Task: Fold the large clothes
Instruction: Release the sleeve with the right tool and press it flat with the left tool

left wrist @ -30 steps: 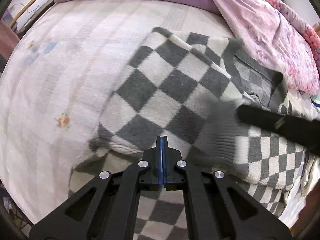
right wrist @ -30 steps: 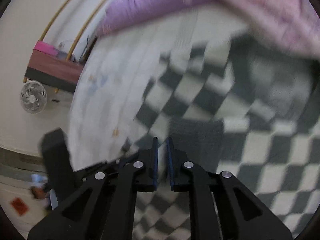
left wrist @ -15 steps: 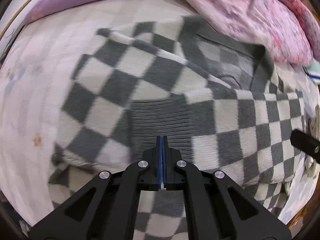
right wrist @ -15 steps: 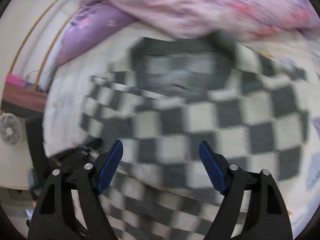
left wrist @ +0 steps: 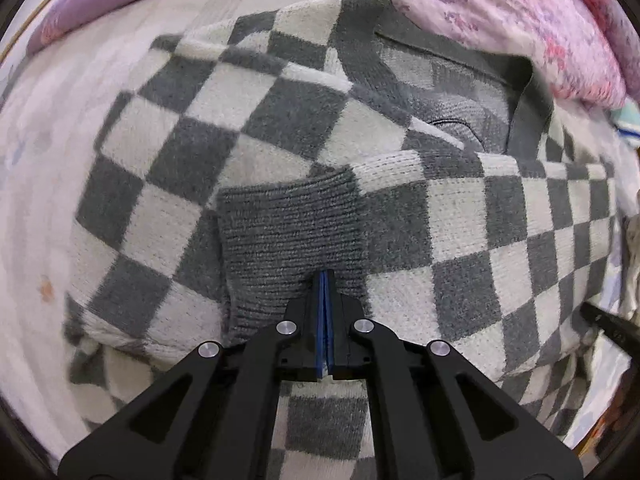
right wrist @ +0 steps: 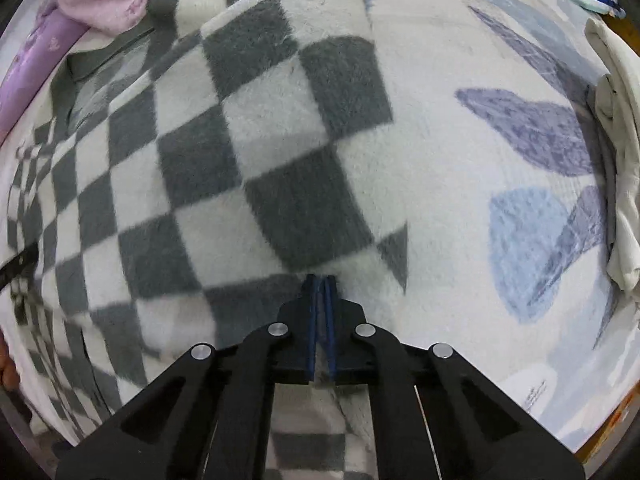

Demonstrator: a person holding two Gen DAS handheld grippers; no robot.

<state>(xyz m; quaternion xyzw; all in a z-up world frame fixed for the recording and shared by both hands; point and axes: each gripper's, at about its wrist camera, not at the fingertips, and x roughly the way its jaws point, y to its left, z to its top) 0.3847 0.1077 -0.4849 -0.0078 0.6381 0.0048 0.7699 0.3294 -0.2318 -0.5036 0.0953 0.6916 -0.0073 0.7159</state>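
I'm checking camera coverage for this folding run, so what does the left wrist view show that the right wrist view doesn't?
Only the left wrist view shows the grey ribbed cuff folded across the sweater, at the shut left gripper. Only the right wrist view shows the blue leaf-print bedsheet, the white cloth at its edge, and the right gripper shut on the sweater's edge. Both show the checkered sweater and the pink quilt.

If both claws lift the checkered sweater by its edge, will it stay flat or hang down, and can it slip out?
The checkered sweater is thick soft knit with folds, so it would probably sag between the left claw and right claw. Its fuzzy surface likely grips the pads, so slipping seems unlikely. It looks bulky, perhaps somewhat heavy.
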